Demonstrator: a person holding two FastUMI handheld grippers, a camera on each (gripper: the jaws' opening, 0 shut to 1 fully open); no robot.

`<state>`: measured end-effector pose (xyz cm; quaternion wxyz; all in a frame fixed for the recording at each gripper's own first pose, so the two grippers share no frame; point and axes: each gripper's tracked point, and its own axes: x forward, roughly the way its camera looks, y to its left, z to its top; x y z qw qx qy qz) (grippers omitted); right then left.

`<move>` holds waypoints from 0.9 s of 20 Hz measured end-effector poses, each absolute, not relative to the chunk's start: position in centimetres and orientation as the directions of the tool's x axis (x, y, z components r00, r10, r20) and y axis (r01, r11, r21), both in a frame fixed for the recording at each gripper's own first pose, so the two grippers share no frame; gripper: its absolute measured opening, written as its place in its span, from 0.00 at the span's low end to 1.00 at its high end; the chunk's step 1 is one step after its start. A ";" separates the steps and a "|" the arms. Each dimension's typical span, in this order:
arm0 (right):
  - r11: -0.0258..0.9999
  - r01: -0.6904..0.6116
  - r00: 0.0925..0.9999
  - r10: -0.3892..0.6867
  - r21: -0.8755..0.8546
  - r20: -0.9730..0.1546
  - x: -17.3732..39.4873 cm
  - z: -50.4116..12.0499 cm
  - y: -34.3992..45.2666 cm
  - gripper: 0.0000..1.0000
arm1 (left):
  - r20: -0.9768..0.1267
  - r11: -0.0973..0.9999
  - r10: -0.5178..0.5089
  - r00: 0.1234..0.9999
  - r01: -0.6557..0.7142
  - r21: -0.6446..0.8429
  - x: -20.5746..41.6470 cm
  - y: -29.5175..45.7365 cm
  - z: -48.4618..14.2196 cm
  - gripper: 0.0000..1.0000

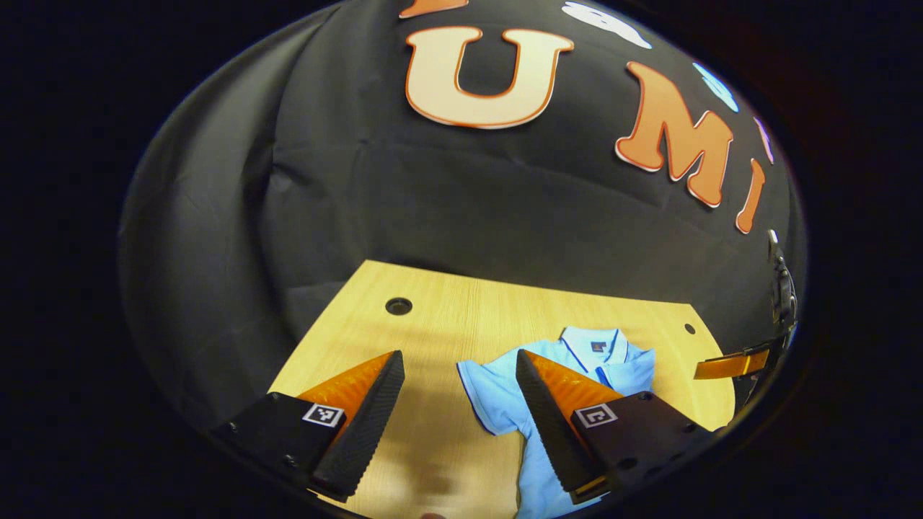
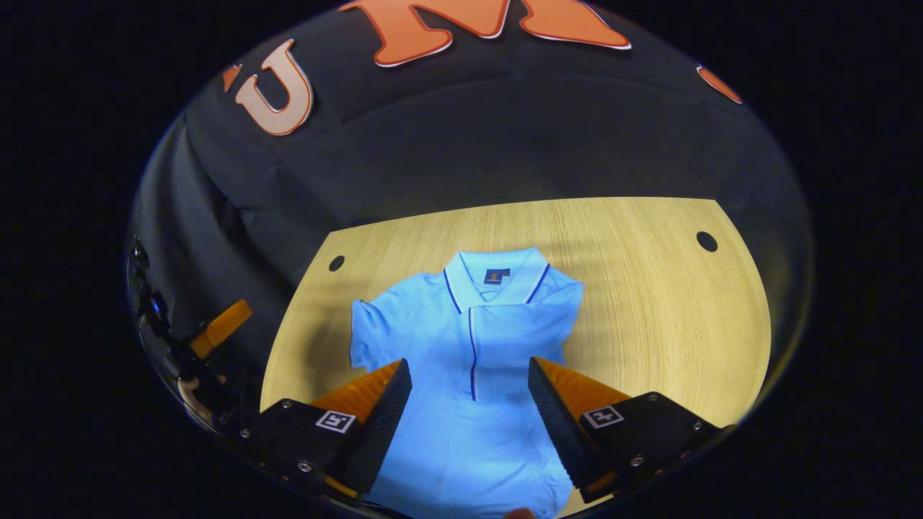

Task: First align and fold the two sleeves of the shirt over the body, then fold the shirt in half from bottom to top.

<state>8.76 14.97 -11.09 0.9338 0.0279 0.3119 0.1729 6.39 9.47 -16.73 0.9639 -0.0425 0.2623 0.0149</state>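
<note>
A light blue polo shirt (image 2: pixel 461 432) lies flat on the wooden table (image 2: pixel 649 303), collar (image 2: pixel 494 277) at the far end. In the right gripper view one short sleeve (image 2: pixel 369 324) sticks out to the left, while the opposite side (image 2: pixel 526 324) lies folded over the body. My right gripper (image 2: pixel 469 362) hovers open above the shirt's chest. My left gripper (image 1: pixel 458 355) is open over bare table just left of the shirt (image 1: pixel 497 396), near its spread sleeve (image 1: pixel 479 386). The left gripper also shows at the right gripper view's far left edge (image 2: pixel 220 328).
Small round holes (image 2: pixel 707 241) (image 2: pixel 336 263) mark the table's far corners. The black cloth wall (image 1: pixel 469 202) rises right behind the table. Bare wood (image 1: pixel 433 317) lies to the shirt's left and right. The right gripper (image 1: pixel 728 364) shows at the left gripper view's right edge.
</note>
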 end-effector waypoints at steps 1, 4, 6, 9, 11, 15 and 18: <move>0.941 -0.292 0.745 0.337 0.173 -0.576 8.7 -11.3 14.2 0.98 | -0.537 0.996 -0.003 0.843 -0.043 -0.073 6.9 9.1 -17.2 1.00; 0.944 -0.248 0.738 0.330 0.217 -0.589 8.3 -12.0 11.5 0.98 | -0.636 0.995 -0.028 0.771 -0.039 -0.090 9.3 8.3 -19.0 0.98; 0.948 -0.231 0.741 0.316 0.217 -0.592 7.9 -12.1 9.8 0.98 | -0.708 0.992 -0.049 0.704 -0.050 -0.118 10.4 7.4 -21.5 1.00; 0.948 -0.216 0.746 0.315 0.235 -0.587 7.6 -11.9 8.4 0.98 | -0.793 0.988 -0.069 0.605 -0.072 -0.140 11.3 6.6 -25.3 1.00; 0.946 -0.203 0.743 0.316 0.251 -0.590 7.4 -12.1 7.4 0.98 | -0.859 0.987 -0.062 0.508 -0.094 -0.127 11.0 6.5 -28.6 1.00; 0.946 -0.174 0.735 0.309 0.273 -0.604 6.9 -13.1 5.1 0.98 | -0.919 0.972 -0.053 0.392 -0.190 -0.137 10.7 6.9 -32.8 1.00; 0.944 -0.141 0.722 0.304 0.298 -0.621 6.6 -14.2 3.7 0.98 | -0.940 0.978 -0.024 0.341 -0.185 -0.092 10.9 7.0 -34.6 1.00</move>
